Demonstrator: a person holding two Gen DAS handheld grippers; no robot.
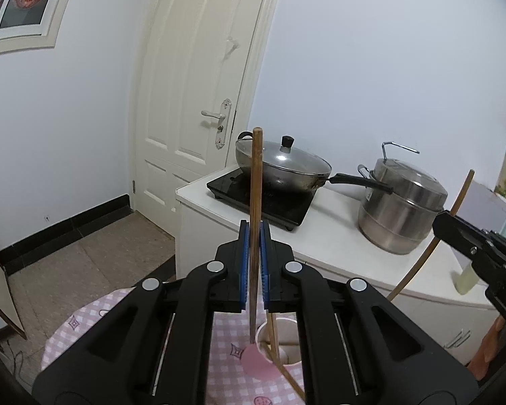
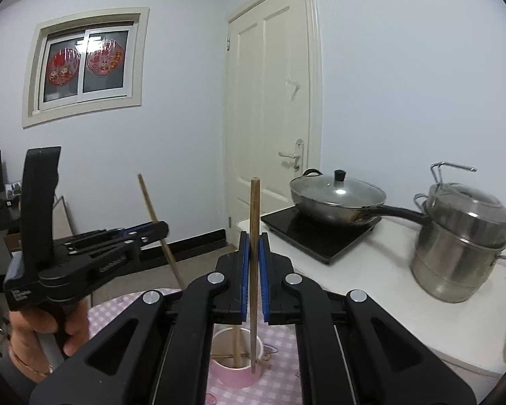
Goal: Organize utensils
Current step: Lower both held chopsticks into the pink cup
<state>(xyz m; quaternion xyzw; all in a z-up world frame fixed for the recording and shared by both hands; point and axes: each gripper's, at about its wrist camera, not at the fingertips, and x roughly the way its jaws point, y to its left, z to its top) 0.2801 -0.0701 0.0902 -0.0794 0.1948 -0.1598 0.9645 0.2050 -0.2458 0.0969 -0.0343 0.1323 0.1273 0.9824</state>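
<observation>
Your left gripper [image 1: 255,260] fingers pinch one upright chopstick [image 1: 255,182]; your right gripper [image 2: 253,263] fingers pinch another chopstick [image 2: 254,216]. Both tips hang at 6 o'clock over the pink cup [image 2: 236,364] on the checked surface [image 2: 280,381]. Releasing while tilted could tip the cup or miss its rim.

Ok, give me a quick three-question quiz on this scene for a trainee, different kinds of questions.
1. True or false: the left gripper and the right gripper each hold a chopstick.
2. What sits on the hob? A) a lidded wok B) a kettle C) a plate
3. Fill in: the cup stands on a pink checked ___.

Key: 1 true; 2 A; 3 cloth.
</observation>
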